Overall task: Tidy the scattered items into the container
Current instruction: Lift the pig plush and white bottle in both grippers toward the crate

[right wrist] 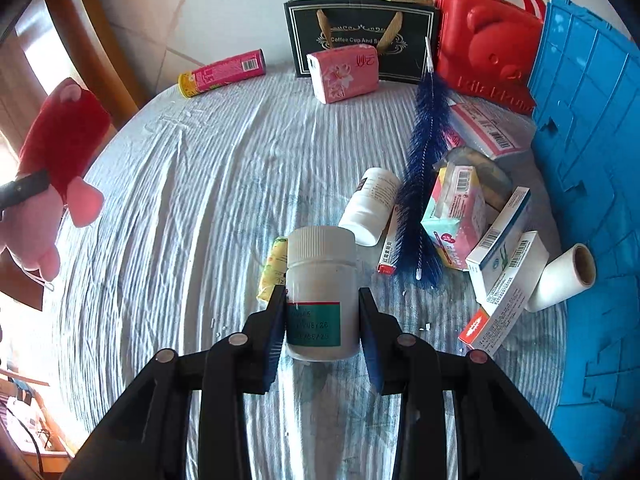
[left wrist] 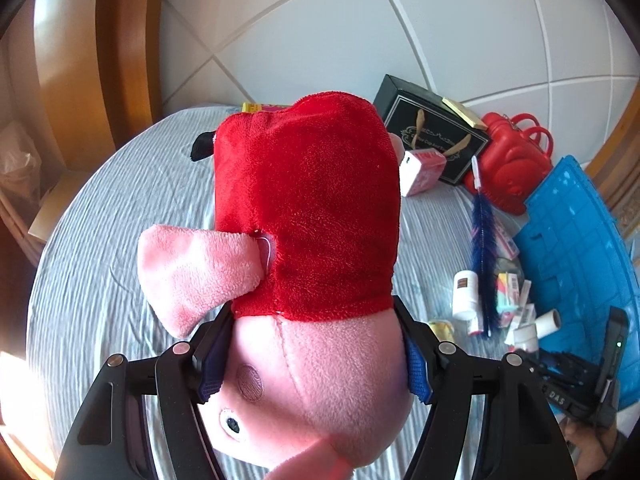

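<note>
The left gripper (left wrist: 312,356) has its blue-padded jaws spread fairly wide and pressed against both sides of a pink plush pig in a red fleece dress (left wrist: 308,208), clamping it at the neck where the pink head meets the dress. The toy hangs clear of the pale blue-and-white striped bedsheet (left wrist: 132,208), its dress pointing toward twelve o'clock in the left wrist view and one pink arm sticking out at nine o'clock.

The right gripper (right wrist: 322,312) is closed tight on a white plastic pill bottle with a ribbed screw cap and a green label (right wrist: 320,292). The pads grip the labelled body, and the cap end points toward twelve o'clock. The bottle looks lifted off the sheet, though I can't be certain.

From the right wrist view, the rest of the clutter lies between one and three o'clock of that bottle: a second white pill bottle lying on its side (right wrist: 370,206), a long dark blue bristle bottle brush (right wrist: 420,168), several small cardboard medicine boxes (right wrist: 500,240) piled together, and a white paper roll with a cardboard core (right wrist: 564,276). Just beside these, along the right edge, stands the blue plastic crate (right wrist: 592,160), its ribbed wall touching the roll. A small yellow packet (right wrist: 272,268) lies just behind the held bottle at eleven o'clock.

Farther off, around twelve o'clock, stand a black gift bag with gold handles (right wrist: 360,36), a pink tissue pack (right wrist: 344,74) in front of it, a red moulded plastic bear-faced case (right wrist: 484,48) and a pink and yellow tube (right wrist: 224,72).
</note>
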Motion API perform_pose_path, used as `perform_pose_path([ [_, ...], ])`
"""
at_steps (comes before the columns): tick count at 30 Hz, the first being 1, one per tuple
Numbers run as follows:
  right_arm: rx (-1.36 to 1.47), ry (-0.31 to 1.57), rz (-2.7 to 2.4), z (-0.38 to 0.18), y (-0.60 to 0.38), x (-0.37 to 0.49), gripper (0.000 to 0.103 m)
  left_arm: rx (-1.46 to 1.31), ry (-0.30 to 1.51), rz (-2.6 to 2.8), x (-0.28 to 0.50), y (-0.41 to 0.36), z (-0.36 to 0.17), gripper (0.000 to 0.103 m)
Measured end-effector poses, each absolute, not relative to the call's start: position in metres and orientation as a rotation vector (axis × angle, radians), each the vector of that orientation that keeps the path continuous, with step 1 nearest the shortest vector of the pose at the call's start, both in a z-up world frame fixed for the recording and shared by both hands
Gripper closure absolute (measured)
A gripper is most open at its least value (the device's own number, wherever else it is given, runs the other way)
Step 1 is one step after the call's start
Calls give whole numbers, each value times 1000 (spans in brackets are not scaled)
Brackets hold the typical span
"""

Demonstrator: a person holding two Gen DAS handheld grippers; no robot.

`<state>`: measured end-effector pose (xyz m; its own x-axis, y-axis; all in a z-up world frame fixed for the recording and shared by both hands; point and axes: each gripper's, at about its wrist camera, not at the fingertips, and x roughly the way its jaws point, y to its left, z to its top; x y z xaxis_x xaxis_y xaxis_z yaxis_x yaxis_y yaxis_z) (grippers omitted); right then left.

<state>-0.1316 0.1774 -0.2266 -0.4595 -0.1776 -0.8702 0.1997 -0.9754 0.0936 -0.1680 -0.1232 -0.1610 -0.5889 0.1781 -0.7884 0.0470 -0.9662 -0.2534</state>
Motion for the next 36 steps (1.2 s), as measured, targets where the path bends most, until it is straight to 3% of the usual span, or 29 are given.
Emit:
perform_pose_path([
  [9,1325,18,-2533,-147,169,-89,70,-1246,-360,2763,-126,-127,-106,33],
  [21,1108,8,-2605,-55,163,-29,70,-1125,-345,2753,-90,-125,-76,33],
  [36,954,-21,-2602,-18,214,-3,70,-972,-289,2782,-53,-64,-18,33],
])
